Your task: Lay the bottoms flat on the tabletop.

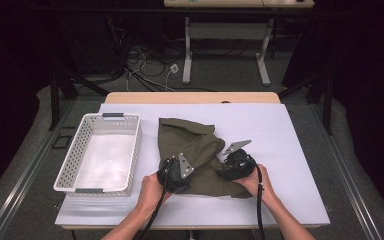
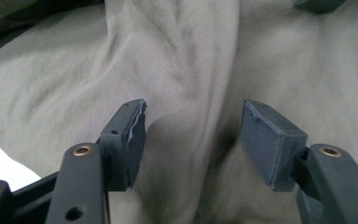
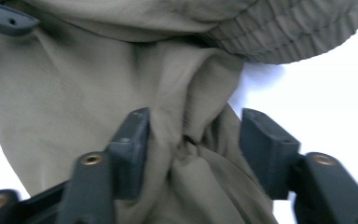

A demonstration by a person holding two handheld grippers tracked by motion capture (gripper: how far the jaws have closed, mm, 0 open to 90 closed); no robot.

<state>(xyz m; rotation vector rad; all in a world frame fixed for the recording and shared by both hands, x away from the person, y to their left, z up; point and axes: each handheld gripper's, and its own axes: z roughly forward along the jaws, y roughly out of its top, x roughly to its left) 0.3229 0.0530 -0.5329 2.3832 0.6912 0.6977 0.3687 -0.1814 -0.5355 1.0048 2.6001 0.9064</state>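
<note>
On the white table cover [image 1: 280, 150], beside an empty perforated white basket [image 1: 75, 160], a crumpled olive-green garment [image 1: 195, 145] is lain over at its near edge by both tools; the left gripper [image 2: 191, 135] is held with jaws apart astride a soft raised fold, and the right gripper [image 3: 191, 144] likewise stands parted, bunched cloth between its pads but not pinched. For a clean fold, each ridge is best gathered fully between the pads before closing, since the thin, matte, creased fabric with its ribbed elastic hem [image 3: 298, 32] is judged likely to slip.
</note>
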